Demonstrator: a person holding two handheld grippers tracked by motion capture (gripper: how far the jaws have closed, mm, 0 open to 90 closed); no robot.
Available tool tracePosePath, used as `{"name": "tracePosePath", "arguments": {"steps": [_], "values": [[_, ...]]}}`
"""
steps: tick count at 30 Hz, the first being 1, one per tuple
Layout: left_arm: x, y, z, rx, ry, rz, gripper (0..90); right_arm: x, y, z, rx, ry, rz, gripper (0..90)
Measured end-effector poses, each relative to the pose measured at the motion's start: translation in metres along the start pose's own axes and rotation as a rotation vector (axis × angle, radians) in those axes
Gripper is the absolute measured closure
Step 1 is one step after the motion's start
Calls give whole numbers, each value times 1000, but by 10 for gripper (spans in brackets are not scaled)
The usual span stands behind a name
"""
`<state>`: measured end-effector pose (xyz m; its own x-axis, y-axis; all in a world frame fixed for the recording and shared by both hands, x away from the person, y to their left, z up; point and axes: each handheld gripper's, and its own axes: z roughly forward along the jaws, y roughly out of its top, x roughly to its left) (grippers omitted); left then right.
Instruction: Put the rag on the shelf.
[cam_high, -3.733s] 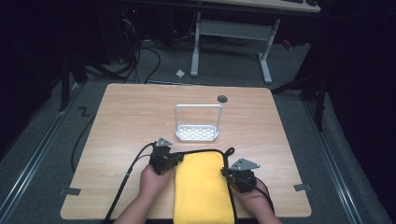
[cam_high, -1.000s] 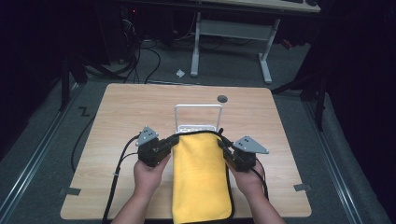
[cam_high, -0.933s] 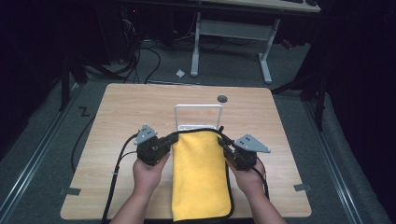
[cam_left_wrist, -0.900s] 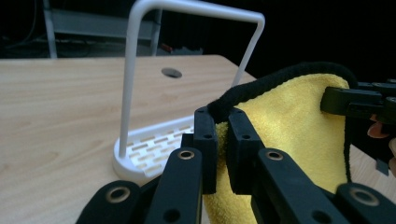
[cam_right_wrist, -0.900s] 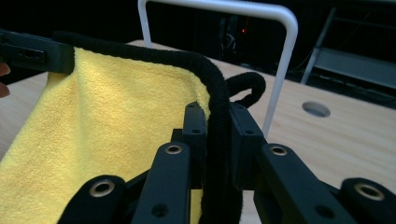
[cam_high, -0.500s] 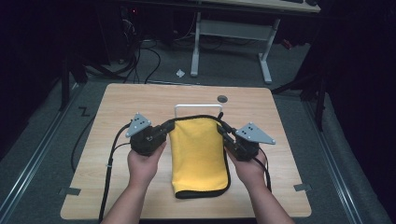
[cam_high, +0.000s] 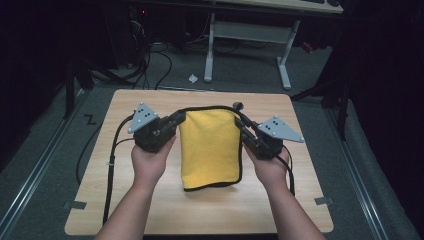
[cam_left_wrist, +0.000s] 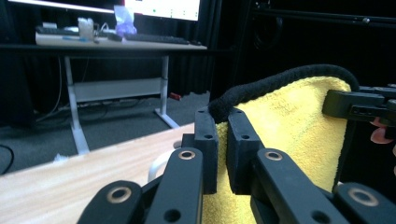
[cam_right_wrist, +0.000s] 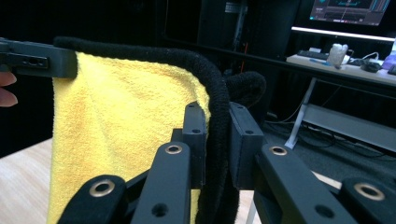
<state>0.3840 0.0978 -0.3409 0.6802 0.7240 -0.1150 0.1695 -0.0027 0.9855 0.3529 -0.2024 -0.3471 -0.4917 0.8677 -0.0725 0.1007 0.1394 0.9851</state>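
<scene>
Spreading across most of the scene is the pale wooden table (cam_high: 150, 210), smooth, flat and round-cornered, and above its middle I hold up a yellow microfibre towel (cam_high: 210, 145) by its two far corners, so that it hangs between my hands as a long folded rectangle with its lower end draped on the wood nearer to me. The cloth is soft, nubbly terry with a thick black stitched border running round it like a cord. My left gripper (cam_left_wrist: 222, 149) has its jaws closed tight on the left top corner, the black border rolling over the pads, and my right gripper (cam_right_wrist: 212, 140) is clamped the same way on the right top corner, with the border pinched straight down between its pads. The main risk, as I judge it, is a slip: each grip bites on little more than the rounded edging, and if I pull my hands apart too hard or lift unevenly, a corner could squirm out and the whole towel would drop in a heap. If I let it sag instead, the limp cloth may crease or fold over on itself when it next meets the table. A white curved piece (cam_left_wrist: 159, 165) shows just behind my left jaws; I cannot tell what it is, but the hanging cloth could snag on it.
</scene>
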Motion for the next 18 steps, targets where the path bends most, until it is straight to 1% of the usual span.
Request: {"name": "tracePosePath", "arguments": {"steps": [3,7,10,13,16,18], "values": [[-1,9,2,-6,2,25,845,-4,7,2,-12,-6,2,799],[0,19,7,-12,7,48,845,-10,16,3,-28,-9,9,799],[2,24,10,-14,8,64,845,-12,21,3,-39,-19,-1,799],[4,27,13,-15,7,67,845,-15,24,5,-39,-19,-4,799],[7,29,16,-15,9,65,845,-16,25,8,-40,-14,5,799],[10,30,18,-10,1,55,845,-17,25,9,-38,-16,2,799]]}}
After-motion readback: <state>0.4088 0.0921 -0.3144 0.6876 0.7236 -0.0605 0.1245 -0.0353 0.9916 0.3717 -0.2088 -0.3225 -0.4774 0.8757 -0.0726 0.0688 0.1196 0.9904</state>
